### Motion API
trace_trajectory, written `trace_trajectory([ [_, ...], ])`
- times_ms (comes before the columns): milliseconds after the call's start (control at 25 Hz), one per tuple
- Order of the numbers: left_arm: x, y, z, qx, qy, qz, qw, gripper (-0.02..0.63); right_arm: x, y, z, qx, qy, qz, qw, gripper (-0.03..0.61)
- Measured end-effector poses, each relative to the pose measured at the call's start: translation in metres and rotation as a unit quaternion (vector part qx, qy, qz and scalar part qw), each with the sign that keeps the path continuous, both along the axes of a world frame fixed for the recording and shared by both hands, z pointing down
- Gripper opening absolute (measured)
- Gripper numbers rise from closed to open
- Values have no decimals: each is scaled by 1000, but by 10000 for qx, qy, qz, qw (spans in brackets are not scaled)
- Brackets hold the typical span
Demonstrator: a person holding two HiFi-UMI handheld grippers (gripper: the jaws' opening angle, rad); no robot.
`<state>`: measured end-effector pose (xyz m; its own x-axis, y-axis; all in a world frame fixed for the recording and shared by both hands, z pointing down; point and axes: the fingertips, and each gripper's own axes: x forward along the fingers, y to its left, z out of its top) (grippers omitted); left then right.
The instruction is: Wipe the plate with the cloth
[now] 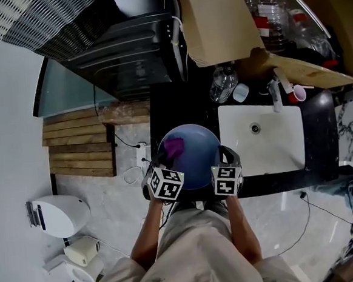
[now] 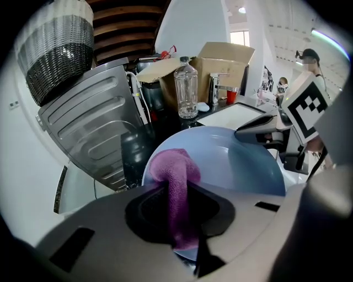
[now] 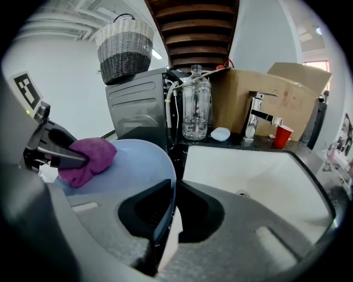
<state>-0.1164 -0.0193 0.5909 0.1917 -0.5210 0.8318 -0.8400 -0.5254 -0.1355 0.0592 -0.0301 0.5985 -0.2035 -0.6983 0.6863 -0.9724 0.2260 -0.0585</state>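
Seen from the head view, the marker cubes are covering both pairs of jaws and the near rim of the blue plate, so the grips are showing only in the 2 gripper views. There, the left gripper is pinching the purple cloth, whose lower end is disappearing between its jaws while the bunched upper end is lying against the plate's face. The right gripper is clamping the plate's rim edge-on. The plate is hanging over the black counter, just left of the white sink; whether it is touching the counter is hard to tell. Beyond it, a clear bottle, a chrome faucet and a red cup are standing at the sink's far side, before a cardboard box cut off by the frame. A grey washing machine is standing left of them, a striped basket showing only in part at the corner.
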Motion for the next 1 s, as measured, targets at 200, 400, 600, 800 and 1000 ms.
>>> trace_trajectory([
  [200,2,12,0,-80,5,101,9999,60,4,1,4,14,60,36,10000,34],
  [400,6,24,0,-178,67,201,9996,60,4,0,3,27,-3,113,9999,32],
  [600,7,34,-1,-261,144,279,9992,60,4,-1,3,55,-39,168,9998,32],
  [800,11,46,-2,-338,220,357,9986,60,5,-1,3,58,-54,223,9997,32],
  [1000,18,56,-4,-431,342,476,9973,60,5,0,3,54,-71,277,9996,32],
])
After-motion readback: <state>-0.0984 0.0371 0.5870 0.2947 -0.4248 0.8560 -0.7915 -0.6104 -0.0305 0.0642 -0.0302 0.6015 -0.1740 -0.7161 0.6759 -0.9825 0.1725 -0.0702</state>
